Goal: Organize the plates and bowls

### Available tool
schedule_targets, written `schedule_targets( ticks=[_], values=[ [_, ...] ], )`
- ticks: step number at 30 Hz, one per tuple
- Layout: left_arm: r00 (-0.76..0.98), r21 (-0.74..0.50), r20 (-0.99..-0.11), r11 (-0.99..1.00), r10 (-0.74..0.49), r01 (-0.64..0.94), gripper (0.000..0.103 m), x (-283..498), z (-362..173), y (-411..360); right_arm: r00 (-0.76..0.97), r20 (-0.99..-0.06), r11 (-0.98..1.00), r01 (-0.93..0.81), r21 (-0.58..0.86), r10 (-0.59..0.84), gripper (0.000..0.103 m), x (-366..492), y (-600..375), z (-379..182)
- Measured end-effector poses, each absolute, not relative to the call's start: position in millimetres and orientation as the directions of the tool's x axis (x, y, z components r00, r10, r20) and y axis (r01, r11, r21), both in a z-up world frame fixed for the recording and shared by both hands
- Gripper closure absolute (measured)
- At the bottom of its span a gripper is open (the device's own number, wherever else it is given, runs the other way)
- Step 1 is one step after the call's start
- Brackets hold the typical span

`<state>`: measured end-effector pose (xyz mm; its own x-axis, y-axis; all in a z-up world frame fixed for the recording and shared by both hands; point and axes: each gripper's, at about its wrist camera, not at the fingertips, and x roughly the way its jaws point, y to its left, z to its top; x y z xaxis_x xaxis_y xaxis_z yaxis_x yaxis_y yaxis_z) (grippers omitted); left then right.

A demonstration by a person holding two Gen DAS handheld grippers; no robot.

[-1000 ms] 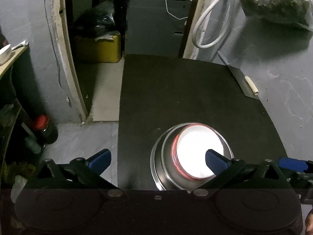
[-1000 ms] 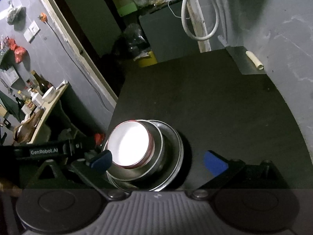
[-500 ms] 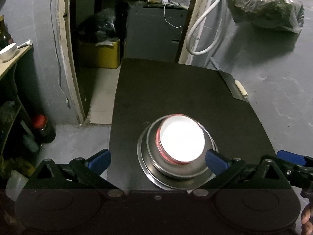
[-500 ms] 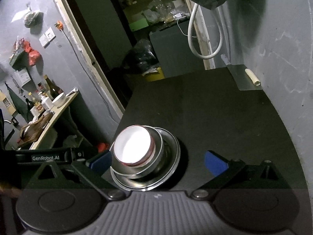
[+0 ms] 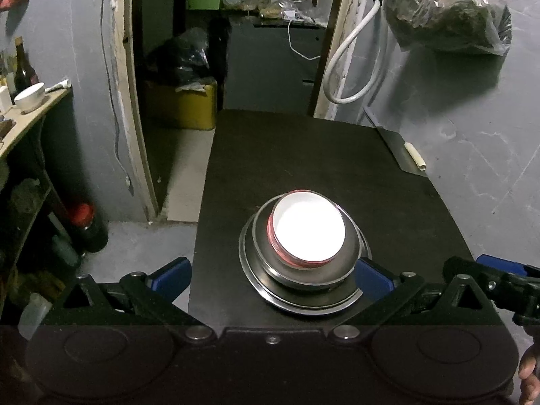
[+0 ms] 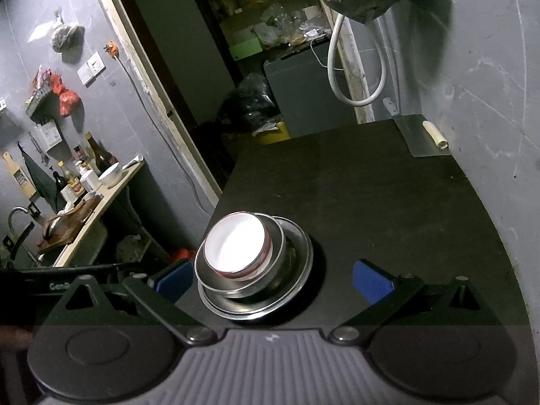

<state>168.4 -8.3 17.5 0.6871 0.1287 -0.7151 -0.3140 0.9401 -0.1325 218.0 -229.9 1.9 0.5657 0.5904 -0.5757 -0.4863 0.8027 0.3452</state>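
A white bowl with a red rim sits nested in a steel bowl, which rests on a steel plate near the front of the black table. The stack also shows in the right wrist view: white bowl, steel bowl, steel plate. My left gripper is open and empty, held back just in front of the stack. My right gripper is open and empty, above the table's front, with the stack between its blue fingertips.
A cleaver lies at the table's far right by the grey wall, also in the right wrist view. A doorway with a yellow bin is behind. A side shelf with bottles and a white bowl stands left.
Both grippers have pulled back and up from the stack, which now looks smaller and farther. The stack itself has not moved.
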Motion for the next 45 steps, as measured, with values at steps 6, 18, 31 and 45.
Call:
schedule_targets(
  ticks=[6, 18, 31, 45],
  values=[
    [0.717, -0.138, -0.683, 0.94, 0.138, -0.313, 0.001, 155.1, 15.9, -5.5, 0.578, -0.575, 0.809, -0.49, 0.323, 0.58, 0.0, 206.5, -224.1, 3.0],
    [0.767, -0.104, -0.621, 0.952, 0.164, -0.287, 0.001, 110.6, 18.4, 14.2, 0.637, -0.567, 0.851, -0.434, 0.296, 0.522, 0.0, 168.3, -201.9, 10.3],
    [0.821, -0.13, -0.557, 0.964, 0.124, -0.234, 0.001, 54.6, 26.1, 31.7, 0.729, -0.517, 0.893, -0.384, 0.234, 0.449, 0.0, 108.5, -186.8, 13.3],
    [0.838, -0.147, -0.539, 0.971, 0.079, -0.187, 0.001, -2.5, 19.4, 33.6, 0.781, -0.471, 0.912, -0.367, 0.186, 0.41, 0.0, 41.7, -182.2, 13.5]
  ],
)
